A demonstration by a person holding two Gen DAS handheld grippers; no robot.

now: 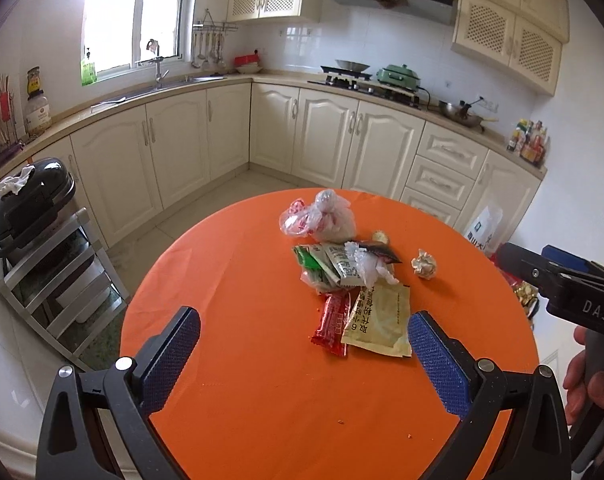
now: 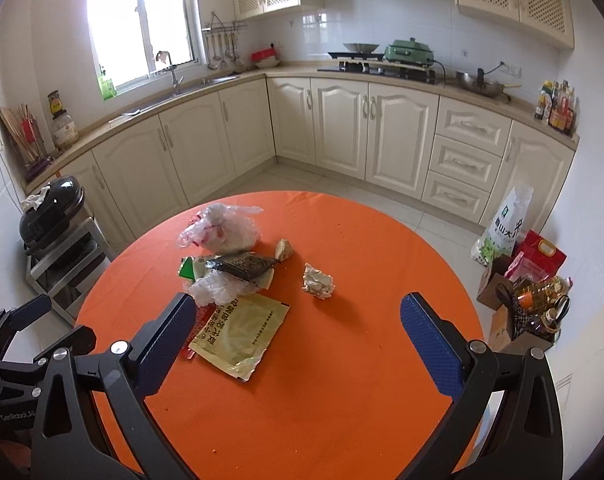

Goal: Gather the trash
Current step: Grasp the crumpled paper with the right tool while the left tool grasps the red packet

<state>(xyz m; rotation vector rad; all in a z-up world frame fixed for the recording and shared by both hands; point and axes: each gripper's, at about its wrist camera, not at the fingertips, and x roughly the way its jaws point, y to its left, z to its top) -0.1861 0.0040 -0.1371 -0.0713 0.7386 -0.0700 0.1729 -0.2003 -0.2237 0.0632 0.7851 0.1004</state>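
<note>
Both grippers, left gripper (image 1: 303,338) and right gripper (image 2: 298,328), wide apart, empty | wrappers (image 1: 375,318) heaped on orange table (image 1: 242,400) | paper ball (image 2: 318,281) apart

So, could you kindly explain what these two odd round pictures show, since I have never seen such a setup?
There is no robot here: a person holds a two-finger gripper in each hand, and a fisheye camera on each looks along its blue-padded fingers. One picture is from the left gripper, the other from the right gripper. Both are open and hold nothing. Below them is a round orange table in a kitchen, with trash on it: a knotted plastic bag, a pile of wrappers, a yellowish sachet, a red wrapper and a crumpled paper ball.
</note>
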